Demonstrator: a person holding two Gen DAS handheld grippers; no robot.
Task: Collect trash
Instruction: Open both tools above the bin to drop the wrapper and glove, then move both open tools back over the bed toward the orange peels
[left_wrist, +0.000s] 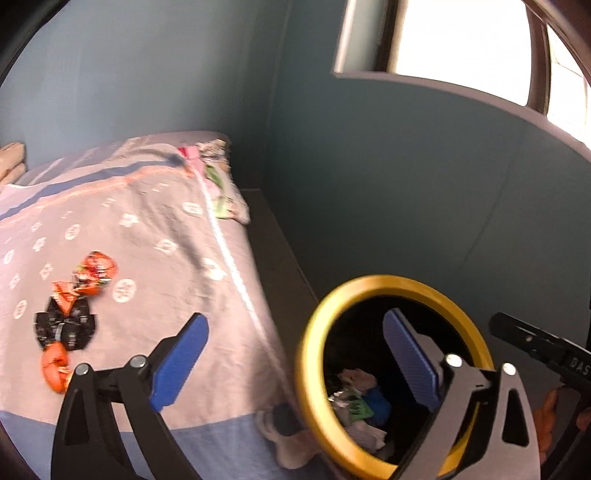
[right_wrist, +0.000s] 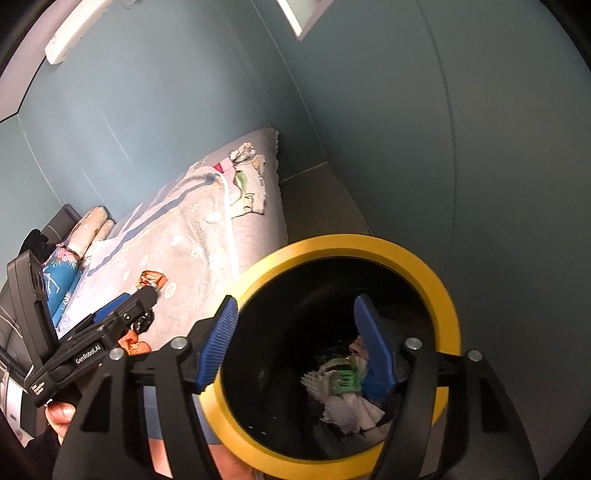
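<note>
A: Left of our left gripper (left_wrist: 295, 354) lie the wrappers (left_wrist: 70, 314), orange and black, on the bedspread (left_wrist: 155, 229), well apart from the bin (left_wrist: 369, 282).

B: Its jaws stand wide apart with nothing between them; one blue finger (left_wrist: 412, 360) hangs over the bin's mouth.

A: Inside the black, yellow-rimmed bin we see crumpled trash (right_wrist: 347, 391): white paper, a green piece, something blue.

B: Our right gripper (right_wrist: 295, 343) is spread too, empty, one finger outside the rim, one over the trash.

A: Beyond both grippers, crumpled cloth (left_wrist: 218, 184) sits at the bed's far corner, beside the teal wall (left_wrist: 406, 184).
</note>
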